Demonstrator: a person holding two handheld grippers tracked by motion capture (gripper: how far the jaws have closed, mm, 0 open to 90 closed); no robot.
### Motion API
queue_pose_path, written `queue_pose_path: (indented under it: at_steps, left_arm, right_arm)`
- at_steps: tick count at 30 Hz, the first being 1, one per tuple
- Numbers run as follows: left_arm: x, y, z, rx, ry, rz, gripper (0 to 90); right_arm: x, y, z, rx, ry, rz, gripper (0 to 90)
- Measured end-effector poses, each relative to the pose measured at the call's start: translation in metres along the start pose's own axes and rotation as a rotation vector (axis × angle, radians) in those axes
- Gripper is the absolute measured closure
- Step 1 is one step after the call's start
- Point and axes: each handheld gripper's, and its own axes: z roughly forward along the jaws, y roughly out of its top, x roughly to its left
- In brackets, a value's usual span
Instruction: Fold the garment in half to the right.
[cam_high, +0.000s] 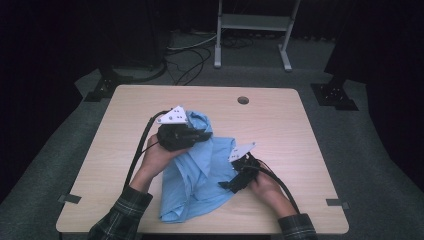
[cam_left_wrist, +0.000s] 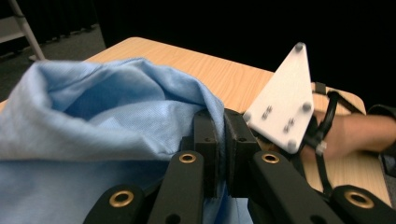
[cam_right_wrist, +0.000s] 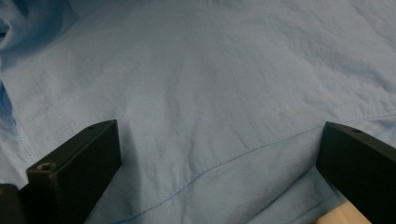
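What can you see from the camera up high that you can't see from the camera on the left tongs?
High view alone: the whole light wooden table with its round cable hole, a grey metal stand on the floor behind, both plaid sleeves, and the left tongs from outside.

Left gripper view alone: up close, its black jaws pressed together on a fold of the crumpled light blue cloth shirt.

Both: the shirt, the tabletop, and the right tongs with their white three-cornered plate.
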Motion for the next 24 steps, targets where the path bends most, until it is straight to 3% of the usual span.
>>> queue_pose_path:
  at_steps: [4,13,19,24]
  left_arm:
    - [0.002,-0.006,0.019,0.054,-0.003,-0.012,85.5]
    - [0.007,-0.037,0.064,0.172,0.007,-0.066,85.4]
    - [0.011,-0.047,0.073,0.204,0.017,-0.089,85.0]
    - [0.013,-0.049,0.075,0.199,0.004,-0.097,81.7]
  right_arm:
    - [0.002,0.007,0.006,0.010,0.007,-0.007,0.0]
    - [0.001,0.005,0.006,-0.006,0.011,-0.019,0.0]
    - [0.001,0.005,0.004,0.000,0.013,-0.017,0.0]
    - [0.001,0.004,-0.003,0.007,-0.011,-0.013,2.5]
